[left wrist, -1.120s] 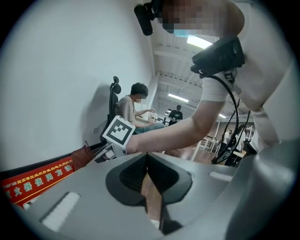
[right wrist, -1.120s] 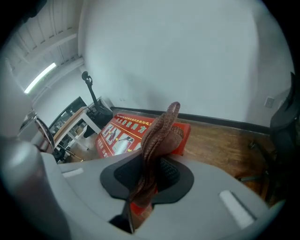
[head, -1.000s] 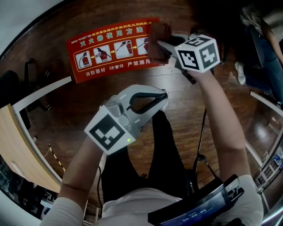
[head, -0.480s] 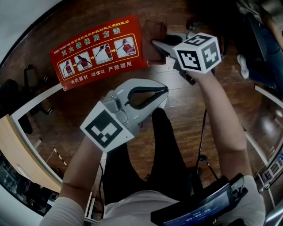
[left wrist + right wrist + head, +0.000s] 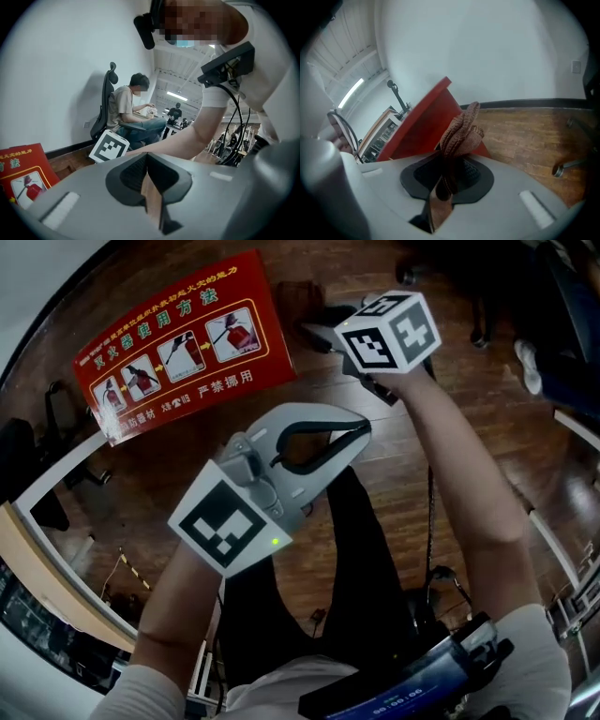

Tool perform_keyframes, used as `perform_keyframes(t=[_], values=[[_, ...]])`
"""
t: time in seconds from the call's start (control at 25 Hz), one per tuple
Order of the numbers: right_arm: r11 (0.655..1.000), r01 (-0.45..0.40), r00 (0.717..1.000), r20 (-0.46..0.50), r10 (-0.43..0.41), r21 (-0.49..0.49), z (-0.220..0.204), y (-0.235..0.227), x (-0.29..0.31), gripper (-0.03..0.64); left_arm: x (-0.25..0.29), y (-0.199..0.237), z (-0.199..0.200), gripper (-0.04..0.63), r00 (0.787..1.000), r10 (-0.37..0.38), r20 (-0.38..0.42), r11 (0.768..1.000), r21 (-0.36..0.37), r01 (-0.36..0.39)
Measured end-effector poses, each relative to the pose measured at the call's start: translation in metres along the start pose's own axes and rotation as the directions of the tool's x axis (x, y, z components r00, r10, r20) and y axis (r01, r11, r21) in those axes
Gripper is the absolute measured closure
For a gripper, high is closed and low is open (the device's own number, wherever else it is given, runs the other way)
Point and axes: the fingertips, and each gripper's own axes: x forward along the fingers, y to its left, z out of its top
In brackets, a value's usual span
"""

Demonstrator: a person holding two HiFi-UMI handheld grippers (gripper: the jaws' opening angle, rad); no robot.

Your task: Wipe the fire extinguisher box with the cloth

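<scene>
The cloth (image 5: 461,129), brown and bunched, is pinched in the right claw (image 5: 447,173), which is clenched on it, the cloth's folds standing up past the pads. It sits at the right edge of the red fire extinguisher box (image 5: 178,343); whether it touches the box is unclear. The box stands on the wooden floor (image 5: 394,456) against a white wall (image 5: 487,51), its instruction panel facing up in the head view. Bare floor lies open to the right of the box. The left claw (image 5: 147,176) is clenched with nothing in it, held apart from the box above the person's legs (image 5: 328,549).
</scene>
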Motion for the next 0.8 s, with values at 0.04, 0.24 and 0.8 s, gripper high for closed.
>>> perform_keyframes(t=[0.04, 0.24, 0.8], values=[[1.000, 0.000, 1.000, -0.009, 0.000, 0.016, -0.001, 0.008, 0.014, 0.558, -0.012, 0.000, -0.005, 0.595, 1.000, -0.008, 0.008, 1.000, -0.014, 0.008], [0.996, 0.011, 0.999, -0.042, -0.007, 0.084, -0.008, 0.038, 0.075, 0.558, -0.062, 0.000, -0.028, 0.595, 0.999, -0.023, 0.026, 0.999, -0.042, 0.024], [0.977, 0.024, 0.999, -0.029, -0.018, 0.212, -0.086, -0.034, 0.154, 0.558, -0.007, 0.009, -0.096, 0.595, 0.994, -0.111, -0.019, 0.993, -0.033, 0.111]])
